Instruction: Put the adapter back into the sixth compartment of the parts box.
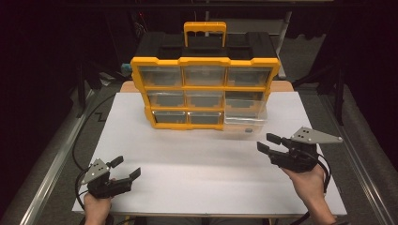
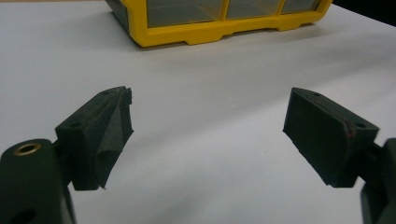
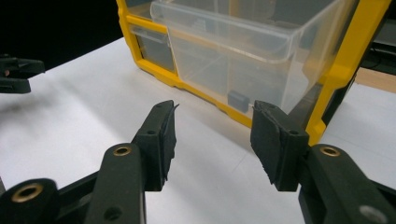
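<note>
A yellow and black organiser (image 1: 204, 91) with clear drawers stands at the back of the white table (image 1: 197, 159). Its bottom right drawer (image 1: 245, 119) is pulled out toward me; a small dark piece (image 3: 238, 100) lies inside it. My right gripper (image 1: 271, 143) is open, held above the table just right of that drawer, jaws pointing at it (image 3: 212, 135). My left gripper (image 1: 126, 167) is open near the table's front left corner, empty, facing the organiser's yellow base (image 2: 215, 32).
The organiser has a yellow carry handle (image 1: 204, 33) on top. Cables trail from both grippers off the table's front. A wooden surface (image 1: 284, 86) shows behind the white board at the back right. Dark floor surrounds the table.
</note>
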